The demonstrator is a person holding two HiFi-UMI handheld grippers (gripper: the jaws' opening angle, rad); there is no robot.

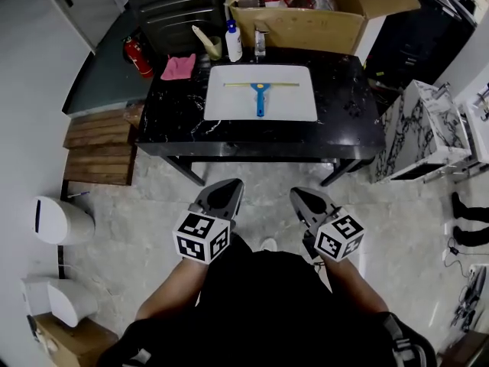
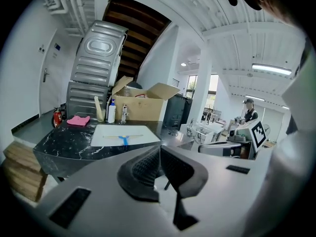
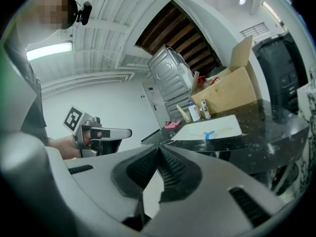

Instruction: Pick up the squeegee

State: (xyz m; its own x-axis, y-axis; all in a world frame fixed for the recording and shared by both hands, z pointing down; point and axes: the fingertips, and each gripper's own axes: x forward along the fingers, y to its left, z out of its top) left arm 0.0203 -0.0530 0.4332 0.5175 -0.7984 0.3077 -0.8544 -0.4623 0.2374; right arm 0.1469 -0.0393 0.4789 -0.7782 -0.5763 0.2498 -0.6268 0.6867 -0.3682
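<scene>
While both grippers hang low over the pale floor, short of the black marbled worktop (image 1: 176,121), the squeegee (image 1: 260,92) lies untouched on a white board (image 1: 221,105) set in the middle of that worktop. Its blue handle points toward the person and its long yellowish blade runs across the board's far half. The left gripper (image 1: 232,185) and the right gripper (image 1: 301,195) sit side by side in front of the person's body, each aimed toward the worktop and well apart from the squeegee.

Seen in the left gripper view, the left gripper's ribbed fingers (image 2: 143,169) are pressed together at the tips with nothing between them. Seen in the right gripper view, the right gripper's fingers (image 3: 173,169) meet the same way, also empty; the squeegee (image 3: 209,133) shows far off on the board.

Behind the board stand a white bottle (image 1: 233,43) with a blue cap and an open cardboard box (image 1: 306,25). A pink cloth (image 1: 178,68) lies at the worktop's far left corner, a red fire extinguisher (image 1: 137,56) stands just beyond it, and stacked wooden boards (image 1: 99,147) rest on the floor to the left
</scene>
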